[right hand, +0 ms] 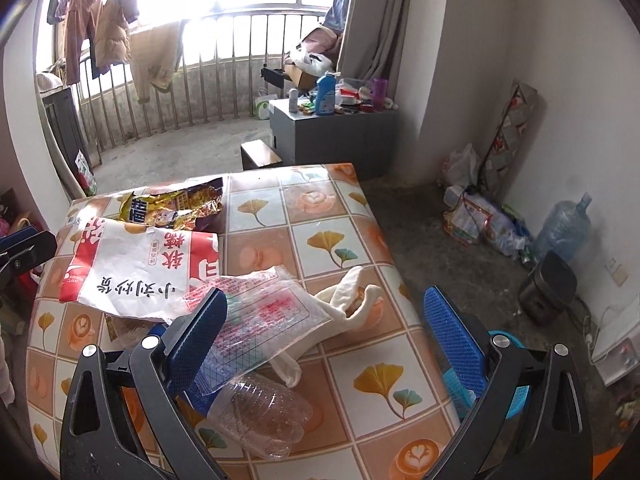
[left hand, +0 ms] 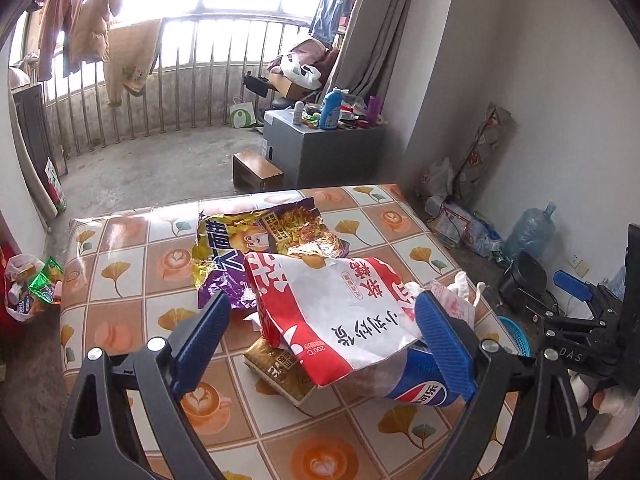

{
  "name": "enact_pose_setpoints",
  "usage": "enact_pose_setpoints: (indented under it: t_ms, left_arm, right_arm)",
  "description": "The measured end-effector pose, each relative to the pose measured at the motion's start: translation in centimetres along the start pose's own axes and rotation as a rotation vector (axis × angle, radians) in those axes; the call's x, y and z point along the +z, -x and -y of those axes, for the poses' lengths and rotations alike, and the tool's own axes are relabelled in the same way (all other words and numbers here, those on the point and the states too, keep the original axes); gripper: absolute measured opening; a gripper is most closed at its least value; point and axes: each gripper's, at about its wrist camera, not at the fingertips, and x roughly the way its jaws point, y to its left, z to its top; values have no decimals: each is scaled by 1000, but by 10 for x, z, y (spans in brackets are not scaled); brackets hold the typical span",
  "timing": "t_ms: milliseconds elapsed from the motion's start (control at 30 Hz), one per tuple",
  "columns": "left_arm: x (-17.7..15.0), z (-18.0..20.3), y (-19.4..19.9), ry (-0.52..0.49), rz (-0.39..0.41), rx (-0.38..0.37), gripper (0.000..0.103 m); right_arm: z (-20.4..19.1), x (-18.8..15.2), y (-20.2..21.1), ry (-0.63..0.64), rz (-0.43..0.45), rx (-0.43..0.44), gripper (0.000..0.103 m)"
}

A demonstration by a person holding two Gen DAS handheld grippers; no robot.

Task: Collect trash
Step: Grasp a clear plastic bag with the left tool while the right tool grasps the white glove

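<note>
Trash lies on a small table (left hand: pixel 120 288) with a tiled cloth. My left gripper (left hand: pixel 324 320) is open, its fingers either side of a red-and-white paper bag (left hand: pixel 340 308) that lies over a Pepsi bottle (left hand: pixel 420 384) and a brown packet (left hand: pixel 280 372). A purple and gold snack wrapper (left hand: pixel 256 240) lies behind them. My right gripper (right hand: pixel 332 324) is open above a clear plastic bag (right hand: pixel 260 320), a white rag (right hand: pixel 348 292) and the clear bottle (right hand: pixel 260 416). The paper bag (right hand: pixel 132 268) and snack wrapper (right hand: pixel 176 204) lie to its left.
A blue plastic basket (right hand: pixel 500 392) stands on the floor by the table's right side. A grey cabinet (left hand: pixel 320 152) with bottles and a wooden stool (left hand: pixel 256 172) stand behind the table. More bags lie by the right wall (right hand: pixel 480 220) and on the left floor (left hand: pixel 28 288).
</note>
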Motion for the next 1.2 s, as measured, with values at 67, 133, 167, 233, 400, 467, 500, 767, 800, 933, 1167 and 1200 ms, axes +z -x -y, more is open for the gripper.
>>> enact_pose_setpoints:
  t_ms: [67,133,167,233,400,467,500,767,800,933,1167,1200]
  left_arm:
    - [2,1,-4,0,-5,-2,91]
    - [5,1,-9,-3,-10,-1,91]
    - [7,2,-11,-5,-11,0,91]
    - [9,2,-16,-9,-15,2,91]
    - [9,-4,-29,12,-42,-17,91]
    - [6,-9,-32,28,-44,-46,91]
    - [4,-12,-34,35,-45,-68,88]
    - [-10,-34,-41,94,-90,-199,58]
    - [-11,-36,-40,102,-89,-215,55]
    - [-12,-45,-30,121,-62,-263,50]
    - [-5,-35,-10,105,1,-413,44]
    - [0,-28,-10,92,3,-451,44]
  right_arm:
    - [1,0,-2,-1,-2,2,95]
    - [2,2,-5,-1,-6,4,95]
    - [2,3,-7,-3,-9,10,95]
    - [7,6,-11,-19,-14,51,95]
    - [33,6,-21,-151,-48,259,94]
    - [44,4,-25,-207,-64,313,90]
    - [47,2,-28,-226,-77,333,85]
    - [50,-12,-43,-339,-173,436,63]
    - [50,-14,-44,-350,-183,434,61]
    - [65,-24,-53,-456,-240,479,58]
    - [97,-41,-68,-675,-301,553,52]
    - [100,-42,-70,-696,-305,554,50]
